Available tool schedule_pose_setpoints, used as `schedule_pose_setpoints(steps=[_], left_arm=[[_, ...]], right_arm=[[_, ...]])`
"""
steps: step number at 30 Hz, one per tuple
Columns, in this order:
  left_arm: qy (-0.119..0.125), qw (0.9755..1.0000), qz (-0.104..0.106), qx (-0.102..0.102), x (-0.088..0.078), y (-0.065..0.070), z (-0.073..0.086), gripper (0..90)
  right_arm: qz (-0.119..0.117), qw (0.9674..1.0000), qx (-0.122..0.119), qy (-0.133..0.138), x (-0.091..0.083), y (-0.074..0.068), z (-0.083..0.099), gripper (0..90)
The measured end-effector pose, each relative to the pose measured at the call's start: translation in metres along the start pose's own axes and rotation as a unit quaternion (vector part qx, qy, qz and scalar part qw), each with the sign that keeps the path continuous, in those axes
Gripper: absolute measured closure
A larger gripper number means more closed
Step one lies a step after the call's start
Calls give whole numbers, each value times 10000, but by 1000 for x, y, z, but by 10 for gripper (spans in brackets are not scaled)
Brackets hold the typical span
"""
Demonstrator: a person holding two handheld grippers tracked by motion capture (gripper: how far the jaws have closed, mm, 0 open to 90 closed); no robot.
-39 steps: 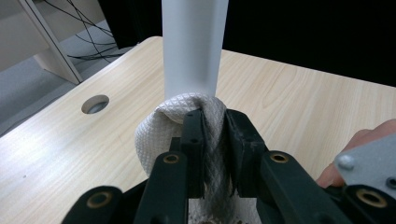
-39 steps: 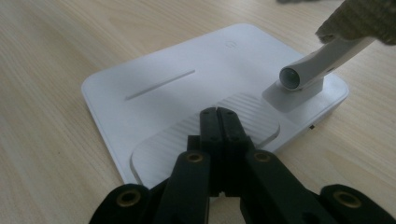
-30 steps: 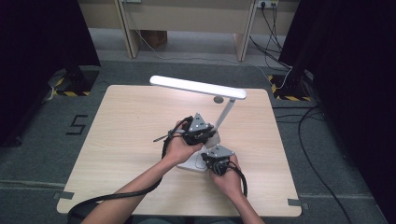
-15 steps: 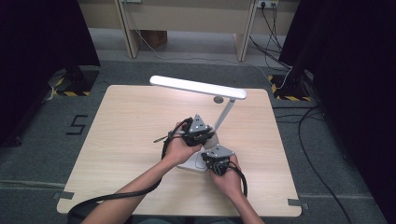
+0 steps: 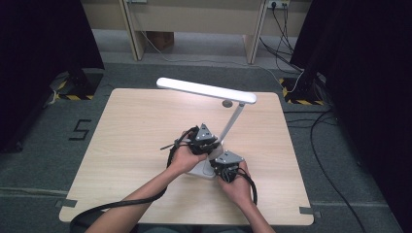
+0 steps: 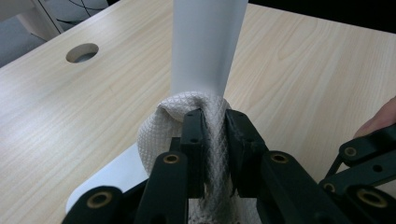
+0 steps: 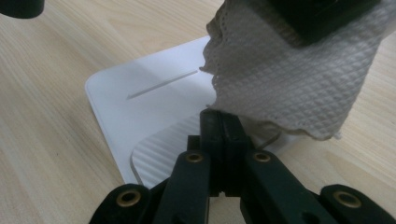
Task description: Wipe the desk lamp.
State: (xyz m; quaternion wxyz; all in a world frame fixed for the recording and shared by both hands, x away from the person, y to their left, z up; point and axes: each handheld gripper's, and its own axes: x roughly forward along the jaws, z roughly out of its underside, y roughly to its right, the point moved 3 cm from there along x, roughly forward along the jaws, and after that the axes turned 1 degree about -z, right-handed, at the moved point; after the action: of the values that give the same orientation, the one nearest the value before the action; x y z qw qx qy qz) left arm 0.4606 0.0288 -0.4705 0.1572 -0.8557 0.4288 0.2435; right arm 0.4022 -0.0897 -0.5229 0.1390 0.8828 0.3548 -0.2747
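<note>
Fingers point(image 6: 194, 135) of the left gripper point(image 6: 212, 128) were clamped on a bunched white paper towel point(image 6: 163, 126), which was pressed against the lower part of the white lamp stem point(image 6: 208, 42), just above the lamp base point(image 6: 109, 175). Seen from the right gripper's camera, the same towel point(image 7: 289, 74) was hung from the dark fingers above, over the right part of the flat white base point(image 7: 144, 98), its ragged lower edge near a ribbed patch on the base. Both fingers of the right gripper point(image 7: 223, 123) were brought fully together with nothing caught between them, and their tips were set down at the ribbed patch; whether the base was actually touched could not be told. From above, the left gripper point(image 5: 202, 141) was seen beside the foot of the slanted stem point(image 5: 232, 124), and the right gripper point(image 5: 226, 164) was held just near and to the right of it, at the near edge of the base point(image 5: 201, 170). The lamp was placed slightly right of the middle of the light wooden worktop point(image 5: 131, 126), with its long lit head point(image 5: 206, 90) stretched leftward over the far half. A round cable hole point(image 6: 82, 52) in the worktop was shown at far left in the left gripper view.
</note>
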Motion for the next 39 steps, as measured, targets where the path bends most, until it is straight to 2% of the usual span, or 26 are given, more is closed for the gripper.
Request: schedule_pose_setpoints(steps=[7, 15, 23, 28, 33, 34, 37, 39], left_arm=[[-176, 9998, 15, -17, 4, -3, 7, 775], [-251, 9996, 32, -87, 7, -5, 14, 776], [-323, 9990, 26, -312, 6, -13, 26, 786], [-415, 9985, 2, -364, 5, -17, 28, 790], [-333, 9983, -31, -479, -1, -21, 28, 793], [-311, 9983, -43, -485, -3, -21, 28, 794], [-264, 9984, -36, -503, -12, -23, 29, 794], [-194, 9984, -22, -522, -19, -24, 29, 794]], right_arm=[[-2, 10000, -6, 18, 0, 0, 0, 900], [-2, 10000, 7, 22, 0, 0, 0, 900], [-9, 10000, 27, 12, 0, 0, 0, 900], [-16, 10000, 31, 11, 0, 0, 0, 900], [-1, 10000, 49, 14, 0, 0, 0, 900], [8, 10000, 66, 11, 0, 0, 0, 892], [40, 9999, 137, -47, -1, 0, -2, 746], [27, 9999, 161, -28, -3, -2, -4, 702]])
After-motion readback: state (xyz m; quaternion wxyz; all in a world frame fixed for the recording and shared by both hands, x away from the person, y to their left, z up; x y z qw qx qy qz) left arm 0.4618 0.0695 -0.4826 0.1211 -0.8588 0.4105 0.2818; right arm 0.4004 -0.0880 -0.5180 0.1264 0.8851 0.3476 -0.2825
